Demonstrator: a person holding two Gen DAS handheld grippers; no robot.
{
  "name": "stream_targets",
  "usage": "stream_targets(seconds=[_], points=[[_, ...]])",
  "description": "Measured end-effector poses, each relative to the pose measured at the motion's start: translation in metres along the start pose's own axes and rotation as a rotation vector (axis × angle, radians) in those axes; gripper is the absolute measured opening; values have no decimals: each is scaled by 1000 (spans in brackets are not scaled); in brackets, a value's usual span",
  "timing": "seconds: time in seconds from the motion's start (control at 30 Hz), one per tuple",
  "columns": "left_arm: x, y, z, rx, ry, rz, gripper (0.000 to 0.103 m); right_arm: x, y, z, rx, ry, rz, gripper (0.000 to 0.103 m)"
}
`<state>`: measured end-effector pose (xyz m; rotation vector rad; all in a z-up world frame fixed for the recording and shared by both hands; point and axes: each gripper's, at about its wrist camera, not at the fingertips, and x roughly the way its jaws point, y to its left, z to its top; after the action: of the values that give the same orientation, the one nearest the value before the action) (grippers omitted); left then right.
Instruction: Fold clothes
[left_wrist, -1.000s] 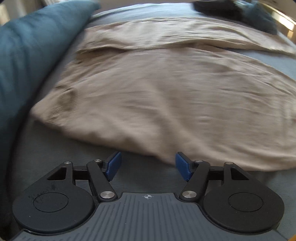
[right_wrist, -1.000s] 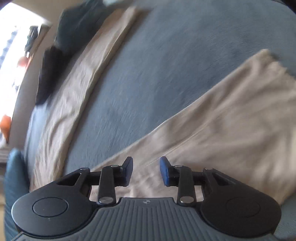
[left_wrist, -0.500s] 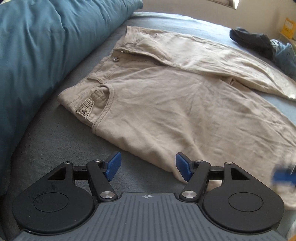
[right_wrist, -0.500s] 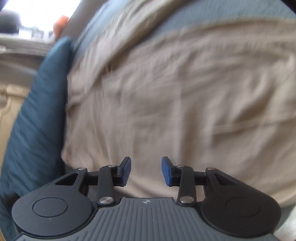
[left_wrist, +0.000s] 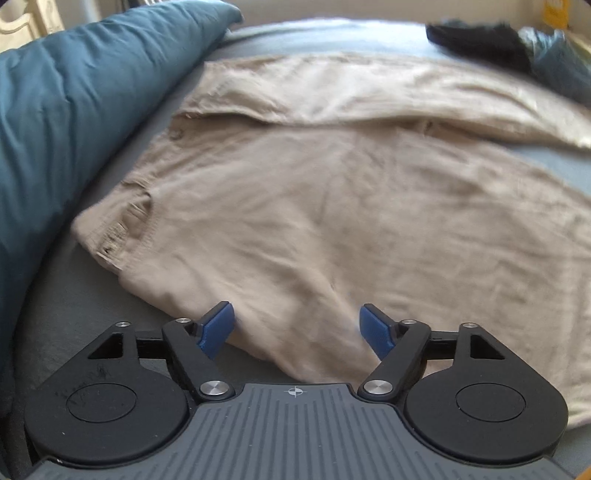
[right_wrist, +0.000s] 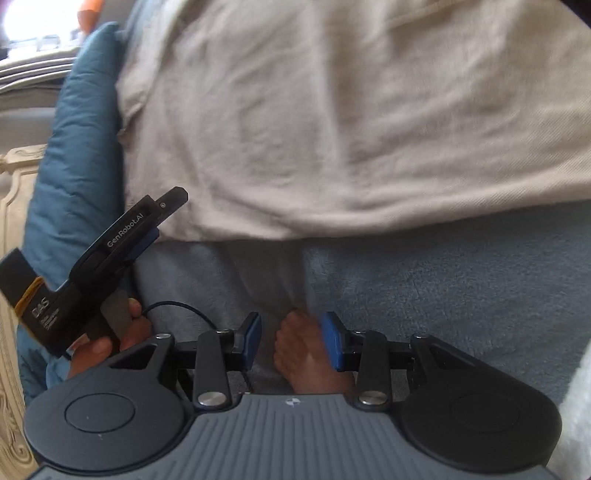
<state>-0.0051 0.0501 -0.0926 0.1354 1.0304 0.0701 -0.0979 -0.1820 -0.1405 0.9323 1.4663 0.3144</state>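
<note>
A pair of beige trousers lies spread flat on the grey-blue bed cover, waistband toward the left, legs running right. My left gripper is open and empty, its blue pads just over the trousers' near edge. The trousers also fill the top of the right wrist view. My right gripper is open and empty, held back off the bed's near edge. The left gripper shows there from the side, at the trousers' lower left corner.
A teal pillow lies along the left of the trousers. Dark clothes are piled at the far right of the bed. A bare foot shows below my right gripper. A cream carved bed frame stands at the left.
My left gripper has moved forward so the trousers' near edge lies between its pads. My right gripper has pulled back off the trousers toward the bed's edge. Both stay open.
</note>
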Motion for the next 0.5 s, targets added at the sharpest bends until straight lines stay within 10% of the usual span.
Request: stream_targets(seconds=[0.37,0.5], points=[[10,-10,-1,-20,64,59,97,-25,49,14,-343,-331,-229,39],[10,-12,-1,-18,69,75,99,-12,32,6,-278,-243,-202,39]])
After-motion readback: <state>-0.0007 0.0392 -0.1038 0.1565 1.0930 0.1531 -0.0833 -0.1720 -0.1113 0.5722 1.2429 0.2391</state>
